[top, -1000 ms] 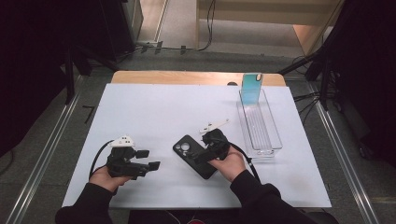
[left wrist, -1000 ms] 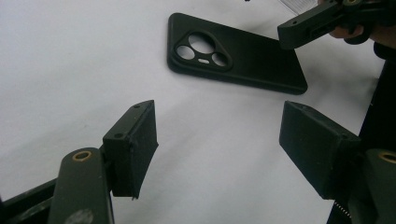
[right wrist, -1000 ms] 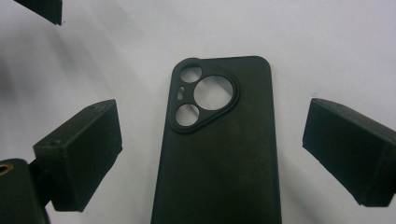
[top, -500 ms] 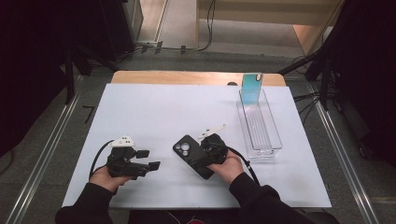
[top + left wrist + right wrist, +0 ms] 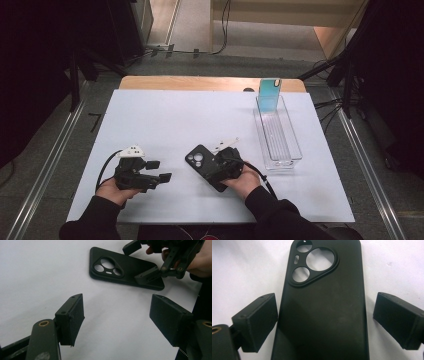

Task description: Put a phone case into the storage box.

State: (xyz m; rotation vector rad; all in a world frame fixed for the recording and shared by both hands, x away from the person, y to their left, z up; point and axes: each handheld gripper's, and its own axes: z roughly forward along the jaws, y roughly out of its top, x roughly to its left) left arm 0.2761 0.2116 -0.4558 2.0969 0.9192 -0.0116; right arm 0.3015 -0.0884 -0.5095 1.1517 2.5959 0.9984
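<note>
Right gripper (image 5: 325,322), black, two-jawed: jaws straddle the lower half of a matte black phone case (image 5: 324,305) with a rounded-triangle camera cutout. Jaws have just been closing in, case between them. In the right gripper view the left pad sits just beside, perhaps touching, the case's long edge; the right pad stands clear of the other edge with white showing in the gap. Not a grip at this point; jaws wide apart.

In the left gripper view the right gripper (image 5: 143,261) shows farther off, one pad down against the near edge of the case (image 5: 125,267), the other above the far edge, with the person's fingers (image 5: 200,260) behind it.

Phone case (image 5: 206,165) lies flat on the white tabletop sheet (image 5: 165,120), back side up, camera cutout pointing away from the person, slightly left of the right hand (image 5: 242,177) in the high view. Placed near the front edge, about mid-width of the table.

Left gripper (image 5: 116,317), black with a grey plate on top: jaws wide open, nothing between them but bare white sheet. In the high view it (image 5: 162,172) rests low on the table, held in the left hand (image 5: 115,187), jaws aimed toward the case, well apart from it.

Farther out, at right rear: a clear plastic rectangular tray (image 5: 295,150), long side running away from the person. A teal, glossy phone-shaped slab (image 5: 269,94) stands upright at the tray's far end.
</note>
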